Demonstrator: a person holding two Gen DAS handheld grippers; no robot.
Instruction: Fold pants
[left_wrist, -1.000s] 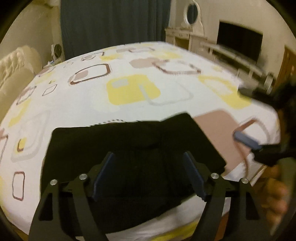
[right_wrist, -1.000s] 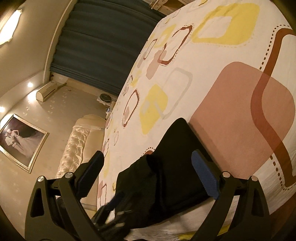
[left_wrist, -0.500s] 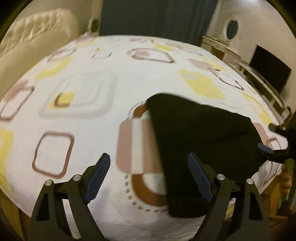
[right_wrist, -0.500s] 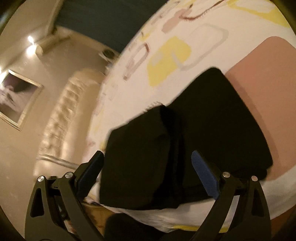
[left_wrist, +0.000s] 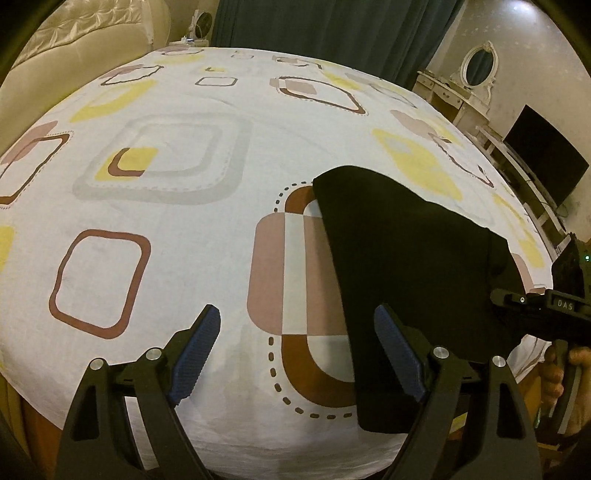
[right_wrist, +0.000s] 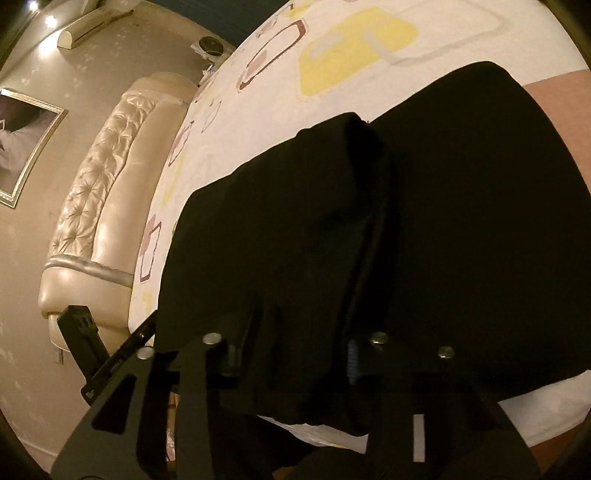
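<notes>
Black pants (left_wrist: 413, 280), folded into a thick stack, lie near the front edge of the bed (left_wrist: 184, 229), whose white sheet carries brown, yellow and grey rounded squares. In the left wrist view the left tongs (left_wrist: 301, 356) stand released, their blue-padded fingers (left_wrist: 195, 349) spread wide over bare sheet, with the right-hand finger just over the left border of the pants and nothing between them. At the right margin of that view the right tongs (left_wrist: 532, 306) reach into the far side of the fabric, a hand (left_wrist: 569, 373) gripping the handle below.

In the right wrist view the pants (right_wrist: 406, 221) fill most of the frame, a fold ridge running down the middle. The right tongs (right_wrist: 295, 354) are drawn in close with dark cloth bunched between their fingers, so they appear clenched on the pants near the bed's edge. A tufted cream headboard (right_wrist: 99, 192) and a framed picture (right_wrist: 22, 140) sit to the left.
</notes>
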